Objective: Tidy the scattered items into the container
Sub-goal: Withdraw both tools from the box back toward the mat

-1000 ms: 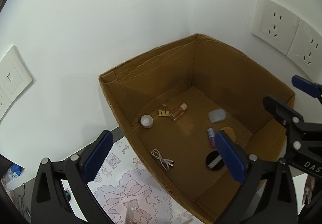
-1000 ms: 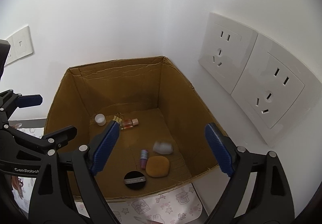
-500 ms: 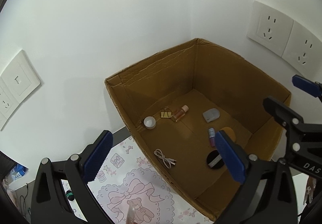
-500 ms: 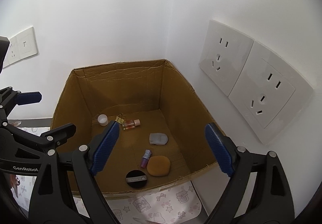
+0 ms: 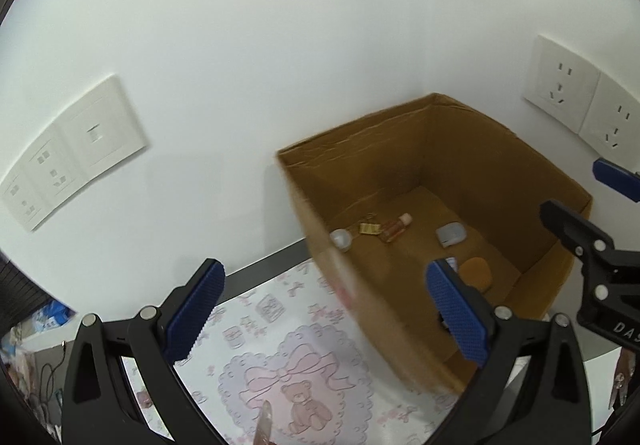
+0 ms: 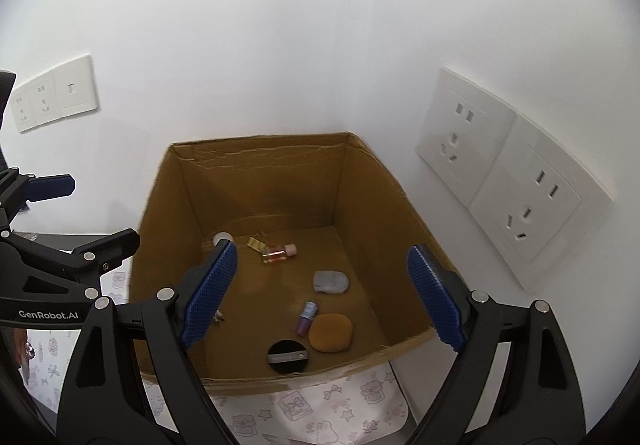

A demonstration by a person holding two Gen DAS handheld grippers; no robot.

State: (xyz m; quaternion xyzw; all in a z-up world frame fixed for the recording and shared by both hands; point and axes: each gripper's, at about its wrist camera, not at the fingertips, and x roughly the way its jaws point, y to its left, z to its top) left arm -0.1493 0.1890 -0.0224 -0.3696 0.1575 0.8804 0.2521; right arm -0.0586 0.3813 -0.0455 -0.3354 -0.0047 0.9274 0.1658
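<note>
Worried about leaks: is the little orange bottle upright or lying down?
Lying down: the orange bottle rests on its side on the cardboard box floor, cap pointing right.

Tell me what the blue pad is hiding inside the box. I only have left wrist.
Observer: The right wrist view shows a black round compact on the floor of the cardboard box, near its front wall.
Operator: Anything beside it?
Observer: A small purple bottle lies flat next to the orange sponge.
Operator: Right tool carrying anything?
Observer: No. The right tool is open, with nothing between its fingers.
</note>
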